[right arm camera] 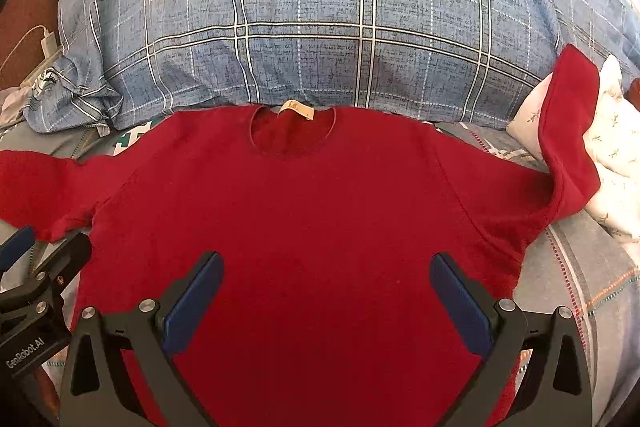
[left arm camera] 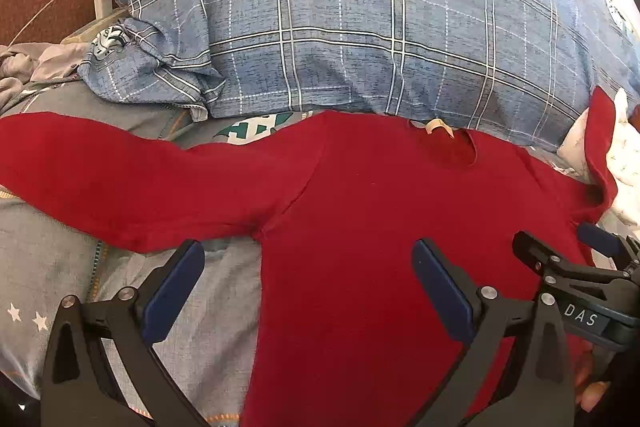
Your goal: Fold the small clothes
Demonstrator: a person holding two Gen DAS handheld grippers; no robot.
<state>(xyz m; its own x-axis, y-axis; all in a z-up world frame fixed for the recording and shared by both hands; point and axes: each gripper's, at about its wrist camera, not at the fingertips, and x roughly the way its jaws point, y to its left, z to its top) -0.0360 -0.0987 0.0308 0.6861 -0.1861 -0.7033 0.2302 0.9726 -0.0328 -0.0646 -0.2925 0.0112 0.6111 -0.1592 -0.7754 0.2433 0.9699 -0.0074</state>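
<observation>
Nearest to me, both tongs hung wide apart and held nothing: the left gripper [left arm camera: 308,283] hovered over the sweater's left flank, one blue pad above the grey bedsheet [left arm camera: 52,267] and the other above red cloth, while the right gripper [right arm camera: 326,291] hovered squarely over the middle of the body. The red sweater [right arm camera: 304,211] lay spread flat on the bed, front up, collar away from me, its cream neck label [right arm camera: 297,109] showing at the neckline. It looked laid out and not yet folded, so I judged the work stood at the very start of the fold. The next move, I thought, called for each tool to go outward to a sleeve or shoulder, pinch it and carry it across the chest. The left sleeve [left arm camera: 120,183] stretched straight out toward the bed's left edge and looked easy to take. The right sleeve [right arm camera: 572,131] was the awkward one: its end climbed up and rested against a white flowered pillow [right arm camera: 612,163] at the bed's right edge, so it would need lifting clear first. Beyond the collar, touching it or nearly so, bulked a blue plaid pillow [right arm camera: 320,19], leaving little room at the far side. Farthest off at the left lay a white charger [left arm camera: 102,3] and crumpled grey cloth [left arm camera: 24,67].
</observation>
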